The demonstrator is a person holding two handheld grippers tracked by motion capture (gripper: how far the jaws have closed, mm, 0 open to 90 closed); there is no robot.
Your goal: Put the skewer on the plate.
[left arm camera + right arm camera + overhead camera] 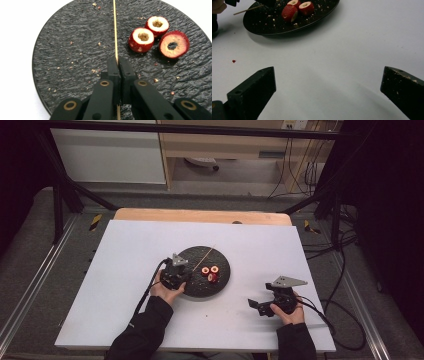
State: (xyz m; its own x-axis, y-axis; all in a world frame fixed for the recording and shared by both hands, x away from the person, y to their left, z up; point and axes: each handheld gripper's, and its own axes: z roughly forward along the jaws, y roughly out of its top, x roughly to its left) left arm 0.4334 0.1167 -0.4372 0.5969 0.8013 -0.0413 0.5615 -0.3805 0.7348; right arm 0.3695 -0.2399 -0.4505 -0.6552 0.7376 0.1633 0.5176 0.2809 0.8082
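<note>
Black jaws of the left claw [117, 65] sit closest, pinched tight on a thin wooden skewer [115, 30] that runs straight out ahead across the dark round plate [62, 50]. On the plate, just right of the skewer & a bit past the jaw tips: three red fruit pieces [141, 39], cored, pale inside w/ a hole in each, two touching, third just beside them. Crumbs scattered over the plate surface. High view gives the wider layout: plate [222, 280] near mid table [125, 285], left claw [182, 272] over the plate's near-left edge, skewer [205, 255] angling up-right, fruit [210, 272] to the right of it. Right claw [257, 306] rests on the white table well apart from the plate, jaws spread wide w/ nothing between. Right gripper view looks low across bare table toward the plate [262, 25], showing fruit [290, 13] side-on, red skins, plus a small red speck [234, 61] on the table.
</note>
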